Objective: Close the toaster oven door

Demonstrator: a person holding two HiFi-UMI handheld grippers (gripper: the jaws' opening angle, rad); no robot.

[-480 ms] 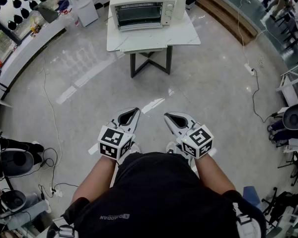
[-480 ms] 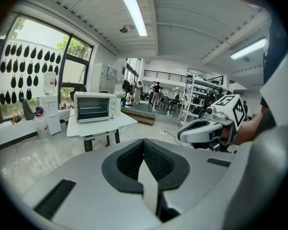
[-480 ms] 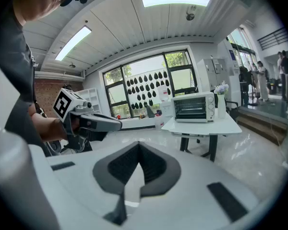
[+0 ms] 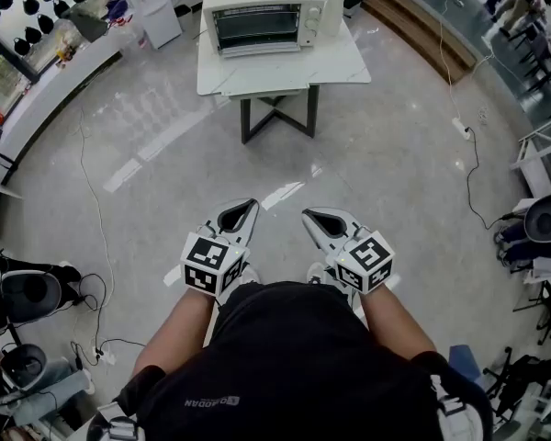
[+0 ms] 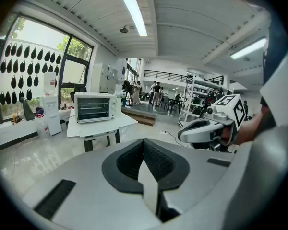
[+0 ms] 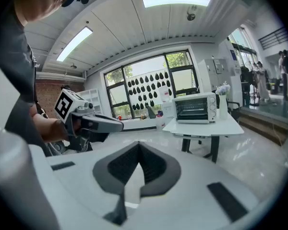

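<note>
1. A person in a black shirt (image 4: 294, 366) stands on a shiny grey floor (image 4: 395, 154) and looks down.
2. The person holds the left gripper (image 4: 249, 205) and the right gripper (image 4: 309, 215) side by side, close to the belly.
3. The two grippers are near each other but do not touch. Both point forward and a bit down.
4. The jaws of the left gripper are pressed together. Nothing is between them.
5. The jaws of the right gripper are pressed together too. Nothing is between them.
6. Each gripper has a cube with black and white squares at its back end, the left cube (image 4: 207, 265) and the right cube (image 4: 365, 260).
7. The white toaster oven (image 4: 262, 15) is far ahead of the grippers, across the floor. No gripper touches it.
8. The toaster oven sits at the back of a white bench (image 4: 340, 62) with dark crossed legs.
9. Its glass door faces the person. The door stands up flat against the front and looks shut. A wire rack shows through the glass.
10. A tall white vase with flowers (image 4: 333, 12) stands just beside the toaster oven, on its knob side.
11. A thin black cable (image 4: 468, 163) lies on the floor, off to the right of the bench.
</note>
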